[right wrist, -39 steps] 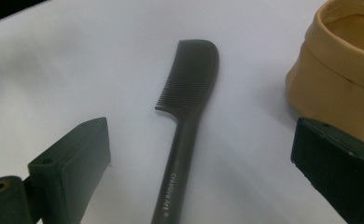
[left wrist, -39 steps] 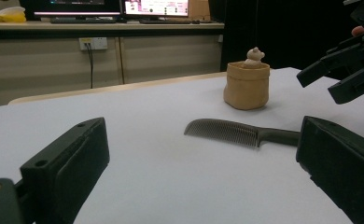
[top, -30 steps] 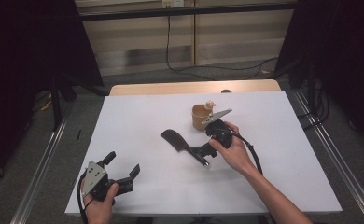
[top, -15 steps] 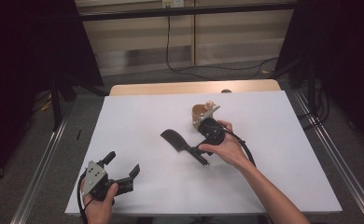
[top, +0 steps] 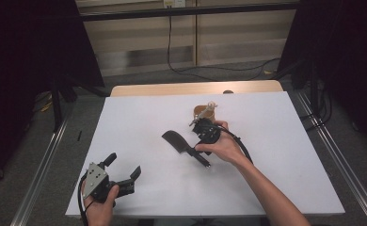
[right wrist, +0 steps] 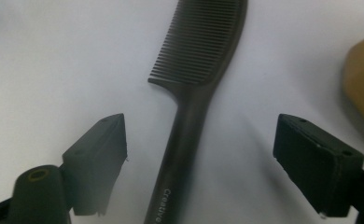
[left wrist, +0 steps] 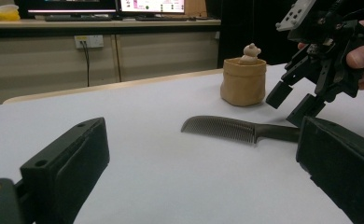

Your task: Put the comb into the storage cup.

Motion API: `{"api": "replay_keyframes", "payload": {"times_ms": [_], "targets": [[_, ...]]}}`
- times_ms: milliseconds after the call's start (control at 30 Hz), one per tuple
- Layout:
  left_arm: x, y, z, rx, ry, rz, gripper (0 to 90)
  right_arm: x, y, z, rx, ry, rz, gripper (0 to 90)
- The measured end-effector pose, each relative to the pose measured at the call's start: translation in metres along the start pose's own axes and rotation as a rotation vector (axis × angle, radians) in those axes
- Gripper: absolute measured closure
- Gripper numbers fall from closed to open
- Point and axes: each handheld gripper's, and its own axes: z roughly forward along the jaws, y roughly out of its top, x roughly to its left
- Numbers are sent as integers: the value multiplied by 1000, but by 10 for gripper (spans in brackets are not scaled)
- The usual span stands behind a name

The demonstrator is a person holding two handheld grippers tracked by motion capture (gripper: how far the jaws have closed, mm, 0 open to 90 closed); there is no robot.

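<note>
Left gripper (top: 125, 170): at the sheet's (top: 139, 117) seven o'clock corner, my jaws wide, nothing between them.
Comb (top: 184, 148): flat at centre, teeth toward ten o'clock, handle toward four.
Right gripper (right wrist: 199, 163): over the handle, my jaws just closing, astride it, not touching.
Pouch (top: 201, 113): at the comb's one o'clock.

Worktop (top: 139, 117): white sheet covering surface, pale wood edge showing along far side. Black comb (top: 178, 141) lying flat near centre, teeth end pointing far-left, handle running toward near side. Tan pot (top: 202, 113) standing upright just beyond comb, holding small bear figure (top: 211, 106).
</note>
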Motion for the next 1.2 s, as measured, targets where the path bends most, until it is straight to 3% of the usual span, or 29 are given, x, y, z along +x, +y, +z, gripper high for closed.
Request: {"api": "replay_keyframes", "payload": {"times_ms": [100,500,700,867,1200], "targets": [[0,0,0,2,0,2,28,0,3,4,37,7,2,237],[1,0,0,7,-1,4,28,-2,9,12,107,22,28,329],[1,0,0,8,-3,4,27,0,13,16,141,28,32,423],[1,0,1,5,-2,-1,27,2,18,20,175,7,29,506],[1,-1,2,10,-1,0,27,4,19,23,179,11,29,619]]}}
